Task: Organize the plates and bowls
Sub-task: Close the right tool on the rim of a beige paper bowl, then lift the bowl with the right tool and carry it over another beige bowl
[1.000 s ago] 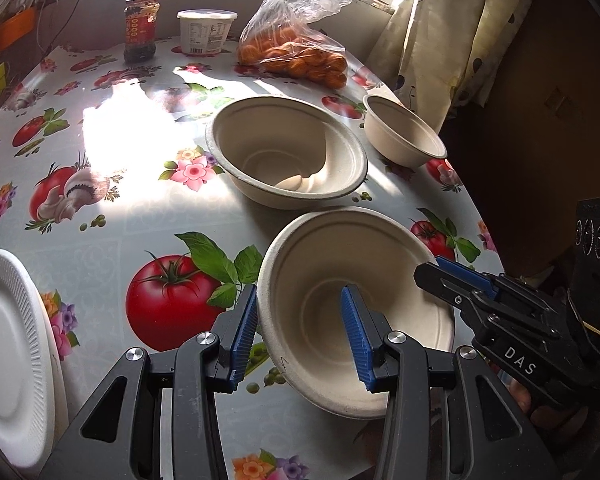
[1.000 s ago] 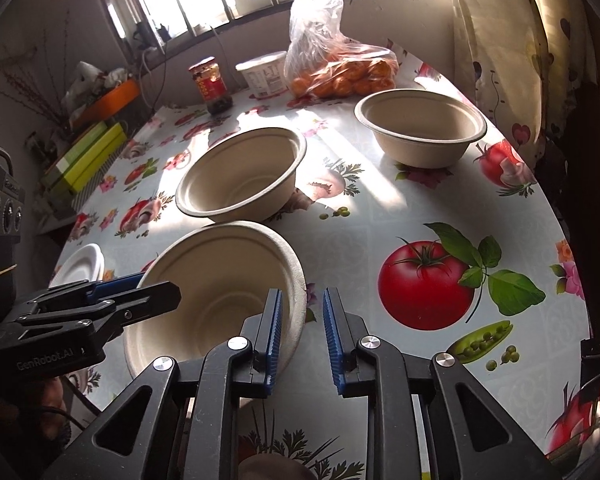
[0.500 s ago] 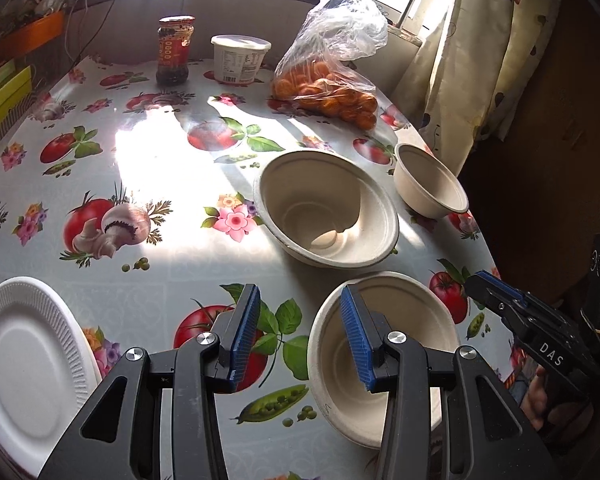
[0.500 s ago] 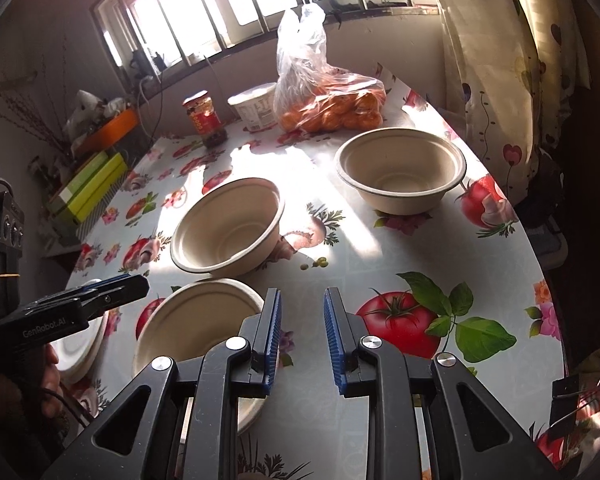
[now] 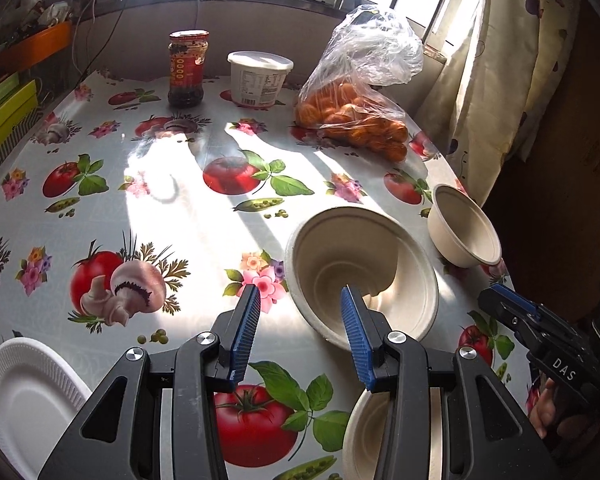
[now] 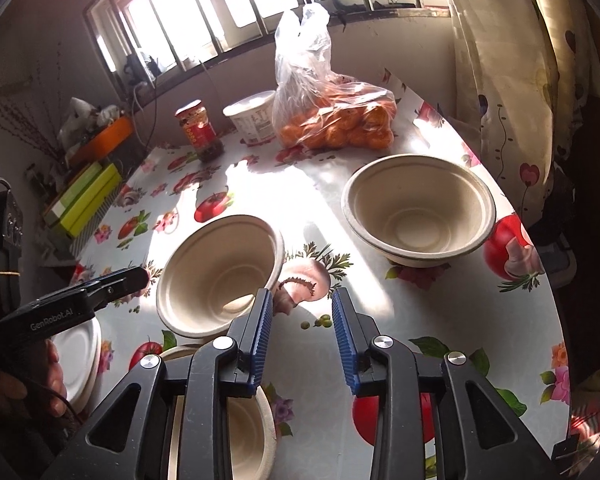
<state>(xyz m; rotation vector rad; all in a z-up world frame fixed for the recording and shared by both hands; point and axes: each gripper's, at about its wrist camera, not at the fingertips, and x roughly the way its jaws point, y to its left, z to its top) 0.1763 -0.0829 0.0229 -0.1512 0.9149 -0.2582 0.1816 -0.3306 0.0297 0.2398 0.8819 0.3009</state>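
Note:
Three beige paper bowls sit on the fruit-print tablecloth. The near bowl [image 5: 364, 436] [image 6: 244, 432] lies close under both grippers at the front edge. The middle bowl [image 5: 364, 272] [image 6: 220, 276] sits just beyond. The far bowl [image 5: 464, 232] [image 6: 418, 208] is at the right edge. A white plate [image 5: 28, 396] [image 6: 78, 356] lies front left. My left gripper [image 5: 300, 336] is open and empty above the table. My right gripper [image 6: 302, 332] is open and empty, raised above the near bowl.
A bag of oranges [image 5: 356, 116] [image 6: 332, 120], a white tub [image 5: 260, 78] [image 6: 252, 120] and a dark sauce jar [image 5: 186, 68] [image 6: 200, 130] stand at the back by the window. A curtain [image 5: 500, 60] hangs at the right. Green boxes [image 6: 84, 200] lie left.
Both grippers have lifted and drawn back from the near bowl, which now lies low beneath them. The right gripper's jaws have opened wider.

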